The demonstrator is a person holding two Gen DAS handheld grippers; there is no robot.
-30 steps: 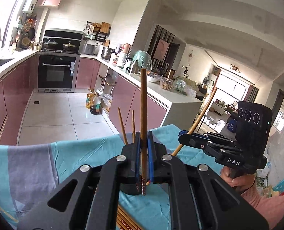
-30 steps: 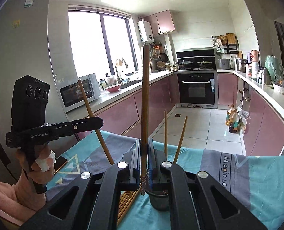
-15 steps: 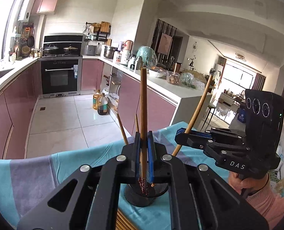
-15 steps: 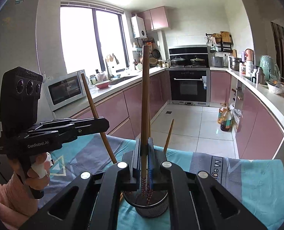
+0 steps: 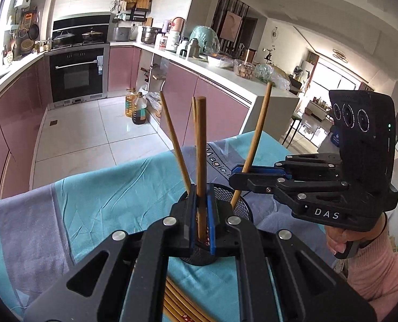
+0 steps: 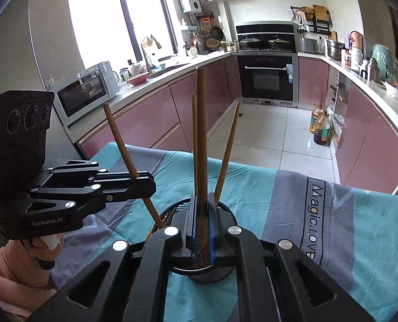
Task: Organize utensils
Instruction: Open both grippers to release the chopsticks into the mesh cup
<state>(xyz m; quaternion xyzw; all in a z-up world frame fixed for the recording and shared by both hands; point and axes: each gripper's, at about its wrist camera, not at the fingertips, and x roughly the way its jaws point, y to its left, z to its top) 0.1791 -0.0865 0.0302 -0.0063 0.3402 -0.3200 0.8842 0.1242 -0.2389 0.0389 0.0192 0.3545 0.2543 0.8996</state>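
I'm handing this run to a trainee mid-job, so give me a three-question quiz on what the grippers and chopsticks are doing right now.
1. True or false: each gripper is shut on one chopstick.
2. Where do the lower ends of both held chopsticks point? A) into the mesh cup B) onto the cloth C) at the floor
3. Fill in: more chopsticks lie flat on the ____.

Key
1. True: left gripper on its chopstick, right gripper on its chopstick.
2. A, the mesh cup.
3. cloth, near the bottom edge.

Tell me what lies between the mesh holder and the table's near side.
Loose chopsticks lying flat on the cloth, this side of the mesh holder; left wrist view, under the left gripper.
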